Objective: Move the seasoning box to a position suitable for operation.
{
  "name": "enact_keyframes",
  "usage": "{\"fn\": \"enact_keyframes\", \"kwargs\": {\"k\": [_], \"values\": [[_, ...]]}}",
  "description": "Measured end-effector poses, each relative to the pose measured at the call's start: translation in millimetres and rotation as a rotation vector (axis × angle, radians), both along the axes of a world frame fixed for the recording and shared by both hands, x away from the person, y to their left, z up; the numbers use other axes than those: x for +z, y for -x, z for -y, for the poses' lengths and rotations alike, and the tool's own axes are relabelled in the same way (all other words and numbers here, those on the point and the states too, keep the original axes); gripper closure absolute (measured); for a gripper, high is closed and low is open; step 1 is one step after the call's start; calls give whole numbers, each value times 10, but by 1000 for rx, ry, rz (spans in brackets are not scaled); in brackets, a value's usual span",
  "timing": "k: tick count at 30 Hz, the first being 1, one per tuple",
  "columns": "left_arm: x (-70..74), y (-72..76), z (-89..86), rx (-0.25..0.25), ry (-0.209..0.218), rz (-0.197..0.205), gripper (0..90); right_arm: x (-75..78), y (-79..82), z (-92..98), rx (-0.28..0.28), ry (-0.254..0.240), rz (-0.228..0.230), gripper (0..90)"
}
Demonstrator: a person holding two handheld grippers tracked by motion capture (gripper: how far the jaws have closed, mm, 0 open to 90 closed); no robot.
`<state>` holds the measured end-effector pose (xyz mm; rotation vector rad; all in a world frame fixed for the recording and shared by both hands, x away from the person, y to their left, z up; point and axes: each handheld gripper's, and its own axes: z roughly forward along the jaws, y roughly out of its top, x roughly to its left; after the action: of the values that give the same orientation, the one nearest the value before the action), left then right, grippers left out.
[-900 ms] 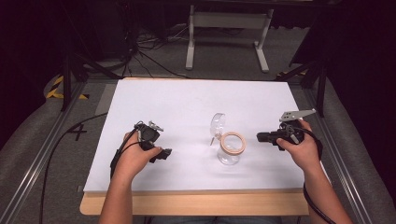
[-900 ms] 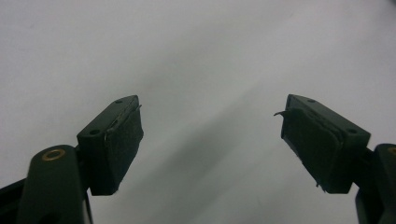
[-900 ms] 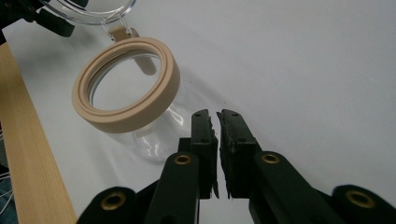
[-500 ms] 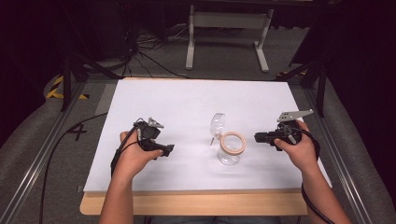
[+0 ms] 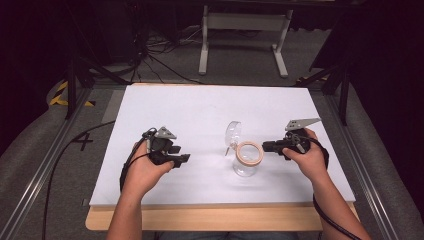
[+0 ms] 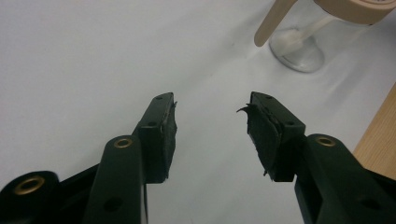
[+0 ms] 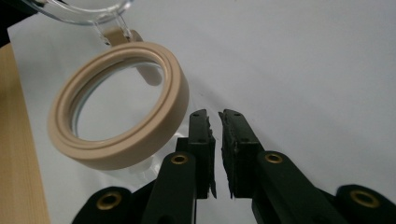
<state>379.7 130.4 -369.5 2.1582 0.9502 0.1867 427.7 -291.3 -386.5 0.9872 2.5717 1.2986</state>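
A clear glass jar (image 5: 245, 169) with a beige ring (image 5: 239, 154) on its mouth stands right of the middle of the white board (image 5: 200, 110). Its clear hinged lid (image 5: 233, 133) hangs open behind it. My right gripper (image 5: 265, 146) lies level just right of the ring, jaws shut and holding nothing. In the right gripper view the gripper tips (image 7: 215, 116) sit beside the ring (image 7: 121, 154), under the lid (image 7: 84, 11). My left gripper (image 5: 186, 159) rests left of the jar, open and empty (image 6: 212, 109), and looks toward the jar's base (image 6: 296, 49).
The white board lies on a wooden table whose edge (image 5: 210, 217) shows at the front. Cables trail from both grippers. Beyond the table are a dark floor and a white metal stand (image 5: 242, 22).
My right gripper has slid left, up to the jar's ring. The left gripper has turned a little and edged right toward the jar.
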Motion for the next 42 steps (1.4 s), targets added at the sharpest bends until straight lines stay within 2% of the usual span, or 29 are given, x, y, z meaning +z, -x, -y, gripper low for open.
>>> {"fn": "enact_keyframes", "kwargs": {"k": [2, 6, 9, 12, 21, 28, 33, 38, 42], "values": [[-1, 24, 5, 2, 3, 6, 503, -57, -41, -32, 3, 20, -2, 844], [-2, 58, -8, 10, -6, -24, 472, -144, -105, -85, 14, 35, -20, 861], [-13, 67, -15, 29, -12, -31, 439, -195, -135, -112, 23, 45, -34, 873], [-12, 67, -23, 25, -16, -33, 432, -219, -148, -120, 30, 49, -42, 881], [7, 85, -8, 23, -5, -32, 415, -221, -139, -154, 58, 40, -58, 896], [1, 90, -7, 35, 0, -37, 399, -222, -128, -173, 58, 56, -51, 899], [1, 77, -4, 29, -14, -32, 399, -215, -114, -181, 59, 72, -47, 900], [7, 59, 26, 33, -9, -38, 399, -209, -77, -185, 64, 80, -56, 900], [-4, 24, 83, 16, -8, -41, 396, -193, -17, -188, 78, 92, -68, 900]]}}
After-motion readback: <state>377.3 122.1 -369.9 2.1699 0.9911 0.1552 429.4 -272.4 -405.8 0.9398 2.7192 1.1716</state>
